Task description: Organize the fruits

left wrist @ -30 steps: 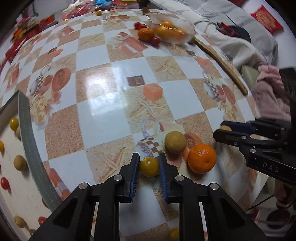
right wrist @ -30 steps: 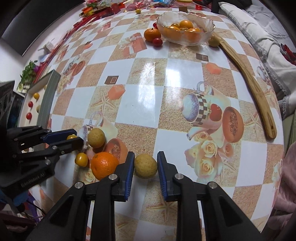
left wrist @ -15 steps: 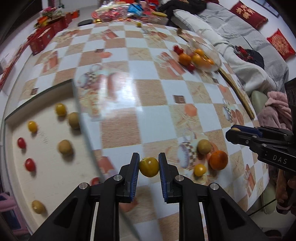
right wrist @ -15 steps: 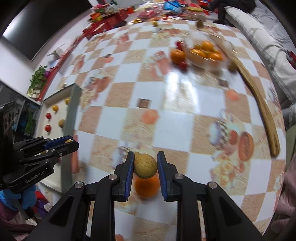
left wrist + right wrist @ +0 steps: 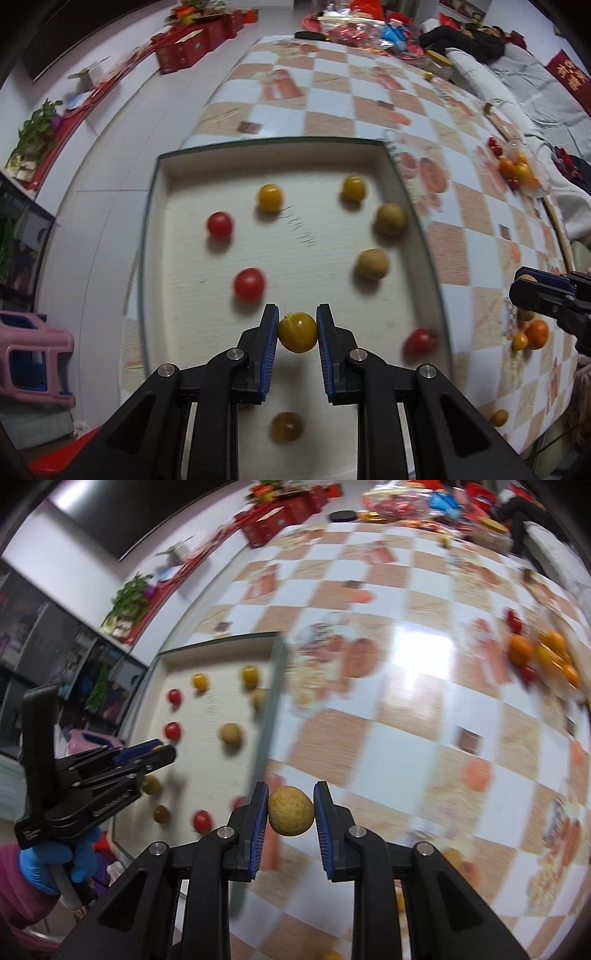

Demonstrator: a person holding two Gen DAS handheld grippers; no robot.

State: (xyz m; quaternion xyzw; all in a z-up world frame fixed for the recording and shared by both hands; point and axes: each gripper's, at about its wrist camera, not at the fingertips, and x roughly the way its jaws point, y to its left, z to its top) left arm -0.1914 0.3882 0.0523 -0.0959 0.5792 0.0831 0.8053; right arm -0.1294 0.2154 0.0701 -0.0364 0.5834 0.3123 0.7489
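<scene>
1. The step in hand is, I judge, the carrying of two fruits to the tray (image 5: 424, 236), where sorted fruits are already lying in loose groups: red ones at the left, yellow ones at the far side, tan ones at the right.
2. The left gripper (image 5: 297, 328) is pinching a yellow cherry tomato (image 5: 297, 331) between its blue pads, with the jaws nearly closed. It is hanging over the near part of the tray, above the pale floor.
3. The right gripper (image 5: 290, 810) is clamping a tan round fruit (image 5: 291, 810), jaws narrow in the same way. It is hovering over the checkered tablecloth (image 5: 406, 701), just beside the tray's right wall, not yet over the tray.
4. Next, the left gripper probably needs to lower the tomato near the other yellow ones (image 5: 270, 197) and open only when it is close to the floor, so it is not rolling away.
5. The right gripper needs to cross the wall and go toward the tan fruits (image 5: 372, 264).
</scene>
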